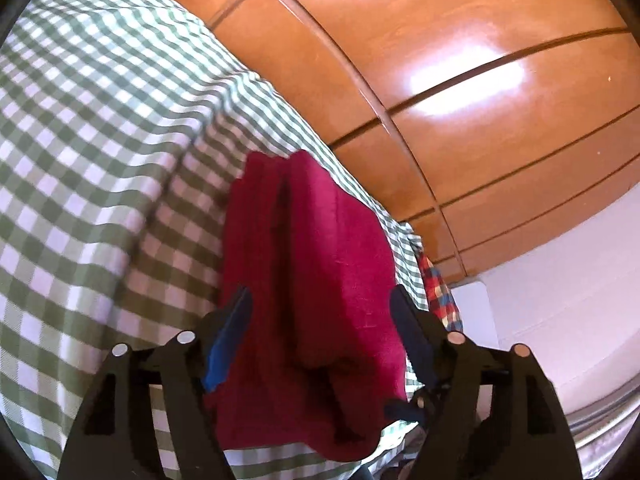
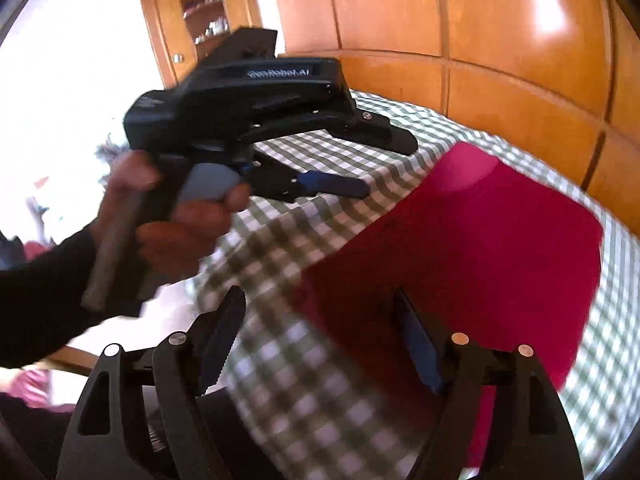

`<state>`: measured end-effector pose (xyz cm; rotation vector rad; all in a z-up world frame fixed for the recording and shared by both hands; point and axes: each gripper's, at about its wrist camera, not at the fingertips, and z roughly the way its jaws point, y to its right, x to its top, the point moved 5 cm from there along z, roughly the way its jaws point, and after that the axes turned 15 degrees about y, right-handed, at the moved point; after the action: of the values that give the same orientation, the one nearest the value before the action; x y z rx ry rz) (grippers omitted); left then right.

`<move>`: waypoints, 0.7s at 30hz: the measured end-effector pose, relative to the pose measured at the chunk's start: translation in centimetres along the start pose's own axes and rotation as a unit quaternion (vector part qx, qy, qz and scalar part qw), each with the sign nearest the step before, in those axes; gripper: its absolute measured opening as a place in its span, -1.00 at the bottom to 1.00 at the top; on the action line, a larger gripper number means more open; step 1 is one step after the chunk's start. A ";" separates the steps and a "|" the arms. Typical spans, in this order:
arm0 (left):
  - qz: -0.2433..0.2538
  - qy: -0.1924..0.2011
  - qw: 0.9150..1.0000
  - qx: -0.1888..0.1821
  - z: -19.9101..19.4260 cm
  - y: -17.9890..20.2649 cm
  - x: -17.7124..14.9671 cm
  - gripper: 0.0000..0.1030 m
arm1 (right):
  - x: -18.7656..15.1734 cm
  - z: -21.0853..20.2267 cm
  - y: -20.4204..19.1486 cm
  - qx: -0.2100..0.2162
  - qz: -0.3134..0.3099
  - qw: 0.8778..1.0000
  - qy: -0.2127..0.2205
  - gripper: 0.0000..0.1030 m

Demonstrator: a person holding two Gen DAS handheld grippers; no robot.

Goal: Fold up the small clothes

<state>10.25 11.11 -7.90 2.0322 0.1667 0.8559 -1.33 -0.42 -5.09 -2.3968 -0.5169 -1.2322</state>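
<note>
A folded crimson garment (image 1: 320,272) lies on the green-and-white checked cloth (image 1: 100,140). It also shows in the right wrist view (image 2: 480,248), spread flat to the right. My left gripper (image 1: 320,300) is open and empty, its jaws wide apart above the garment. In the right wrist view the left gripper (image 2: 384,168) hovers over the cloth, held by a hand (image 2: 180,220). My right gripper (image 2: 320,304) is open and empty, its jaws wide apart over the garment's near left edge.
A wooden panelled wall (image 1: 460,80) rises behind the checked cloth (image 2: 320,380). A plaid red, blue and yellow garment (image 1: 438,292) hangs off the cloth's far edge. A wooden cabinet (image 2: 200,12) with shelves stands at the back left.
</note>
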 end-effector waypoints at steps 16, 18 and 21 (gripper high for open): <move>0.129 -0.055 0.988 0.063 3.6 3.7 -2.3 -0.63 | -3.2 -5.7 7.7 -0.127 0.123 0.984 0.022 -0.18; 0.154 -0.033 0.984 0.079 2.1 4.2 -1.8 -0.63 | -3.0 -5.1 6.7 -0.115 0.111 0.987 0.018 -0.18; 0.170 -0.029 0.976 0.129 1.3 2.1 -1.6 -0.63 | -4.6 -2.7 5.9 -0.104 0.108 0.989 -0.009 -0.18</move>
<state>9.46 8.35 -7.52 2.3696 -0.1138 1.0260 -2.70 -7.47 -8.49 -2.5573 -0.1317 -1.2191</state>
